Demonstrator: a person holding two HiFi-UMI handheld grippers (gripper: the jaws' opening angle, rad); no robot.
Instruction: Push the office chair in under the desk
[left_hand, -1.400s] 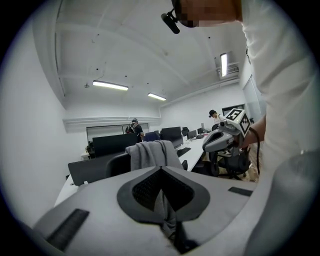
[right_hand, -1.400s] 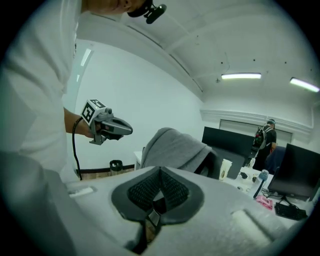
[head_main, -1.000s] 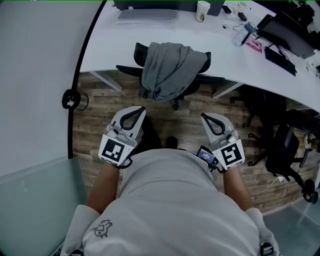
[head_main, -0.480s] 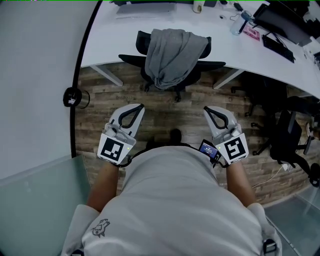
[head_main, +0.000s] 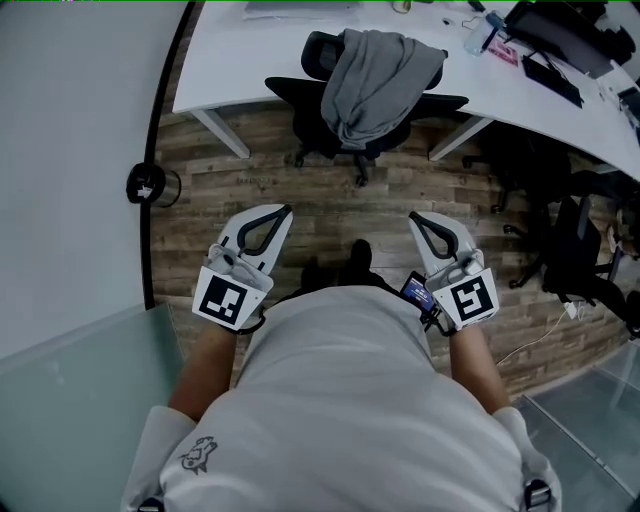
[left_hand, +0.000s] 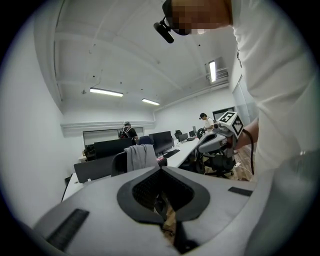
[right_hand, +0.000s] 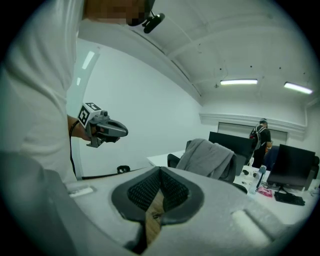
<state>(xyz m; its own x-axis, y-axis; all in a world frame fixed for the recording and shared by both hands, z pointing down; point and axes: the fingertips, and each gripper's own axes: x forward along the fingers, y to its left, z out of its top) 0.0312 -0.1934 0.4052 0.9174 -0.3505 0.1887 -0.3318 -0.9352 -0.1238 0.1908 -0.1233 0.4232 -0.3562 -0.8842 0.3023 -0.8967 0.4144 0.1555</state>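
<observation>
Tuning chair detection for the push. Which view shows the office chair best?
Head view: office chair from above, backrest, armrests and base visible, at the desk. Right gripper view shows only its backrest under a grey garment; left gripper view shows the same, smaller.

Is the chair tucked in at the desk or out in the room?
Tucked in: the office chair, grey garment over its back, stands right against the white desk's edge, with its base showing on the floor.

Office chair (head_main: 318, 52) with grey garment (head_main: 378, 80), at the white desk (head_main: 250, 55)
</observation>
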